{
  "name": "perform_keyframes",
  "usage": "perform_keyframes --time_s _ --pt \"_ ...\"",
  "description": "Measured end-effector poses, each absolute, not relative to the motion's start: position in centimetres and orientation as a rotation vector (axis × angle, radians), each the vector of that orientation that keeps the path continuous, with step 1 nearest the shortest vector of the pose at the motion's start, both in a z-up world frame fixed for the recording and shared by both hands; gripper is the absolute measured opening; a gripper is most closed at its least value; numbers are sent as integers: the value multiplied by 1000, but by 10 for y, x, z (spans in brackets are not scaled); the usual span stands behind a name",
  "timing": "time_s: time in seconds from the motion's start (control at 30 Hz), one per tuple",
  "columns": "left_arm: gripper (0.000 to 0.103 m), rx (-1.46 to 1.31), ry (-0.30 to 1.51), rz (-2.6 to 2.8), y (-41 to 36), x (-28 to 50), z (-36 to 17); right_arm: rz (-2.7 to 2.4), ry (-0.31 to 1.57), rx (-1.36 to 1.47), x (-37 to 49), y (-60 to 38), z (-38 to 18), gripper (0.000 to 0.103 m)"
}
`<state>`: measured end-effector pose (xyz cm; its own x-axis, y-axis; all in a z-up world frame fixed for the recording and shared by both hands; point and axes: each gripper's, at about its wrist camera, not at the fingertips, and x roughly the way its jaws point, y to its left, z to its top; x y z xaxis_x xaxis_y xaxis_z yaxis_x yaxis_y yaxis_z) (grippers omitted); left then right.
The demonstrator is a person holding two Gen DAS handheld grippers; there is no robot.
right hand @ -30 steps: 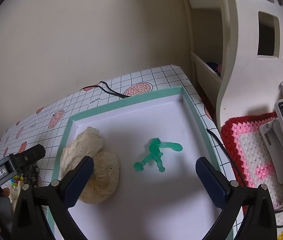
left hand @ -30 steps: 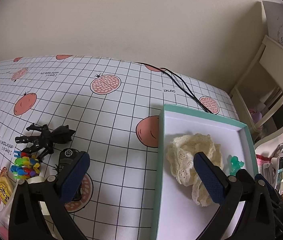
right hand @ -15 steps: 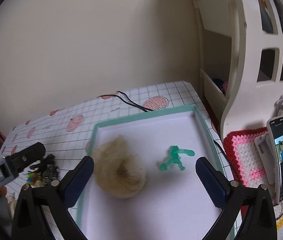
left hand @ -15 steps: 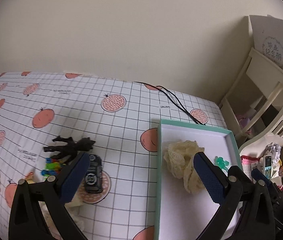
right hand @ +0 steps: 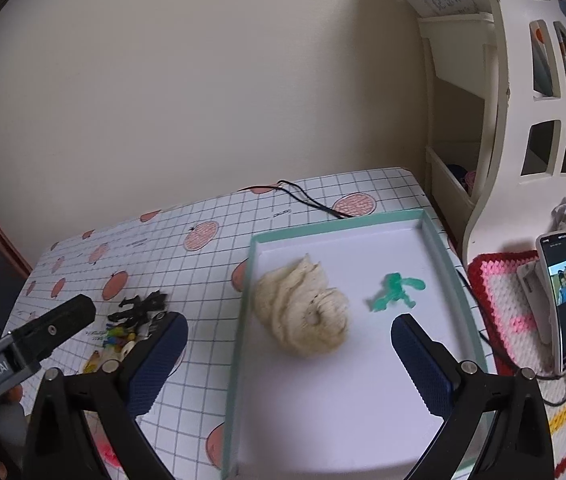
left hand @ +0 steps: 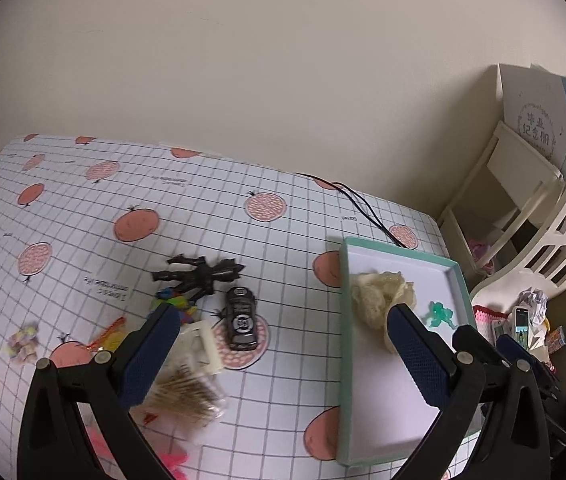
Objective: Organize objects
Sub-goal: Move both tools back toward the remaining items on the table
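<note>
We read "GenRobot.AI" on the left gripper (right hand: 49, 330). Both our grippers (left hand: 283, 354) (right hand: 289, 354) hang wide apart, empty. The tray (right hand: 439, 252), holding lace (right hand: 303, 312) and a green figure (right hand: 397, 292), lies ahead of the right jaws.

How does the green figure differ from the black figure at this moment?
The green figure is translucent green; the black figure is dark and opaque. The green figure lies inside the teal-rimmed tray beside the cream lace cloth; the black figure lies on the checked tablecloth near the toy car. Neither gripper touches either one.
</note>
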<state>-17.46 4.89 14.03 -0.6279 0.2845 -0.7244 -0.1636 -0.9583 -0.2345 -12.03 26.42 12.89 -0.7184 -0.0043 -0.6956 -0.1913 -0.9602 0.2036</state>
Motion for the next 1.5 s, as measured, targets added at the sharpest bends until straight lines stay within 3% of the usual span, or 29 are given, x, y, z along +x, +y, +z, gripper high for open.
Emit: perform_keyframes --time_s 0.53,1.0,1.5 --pt "103 -1234 -193 2629 -6 -146 146 2862 352 -1183 -100 210 134 103" --pt "103 -1309 -420 2719 -98 -154 139 2911 375 -1273 -112 150 123 103" --pt "103 -1523 -600 2717 -182 -166 83 2947 295 -1413 -127 86 99 103"
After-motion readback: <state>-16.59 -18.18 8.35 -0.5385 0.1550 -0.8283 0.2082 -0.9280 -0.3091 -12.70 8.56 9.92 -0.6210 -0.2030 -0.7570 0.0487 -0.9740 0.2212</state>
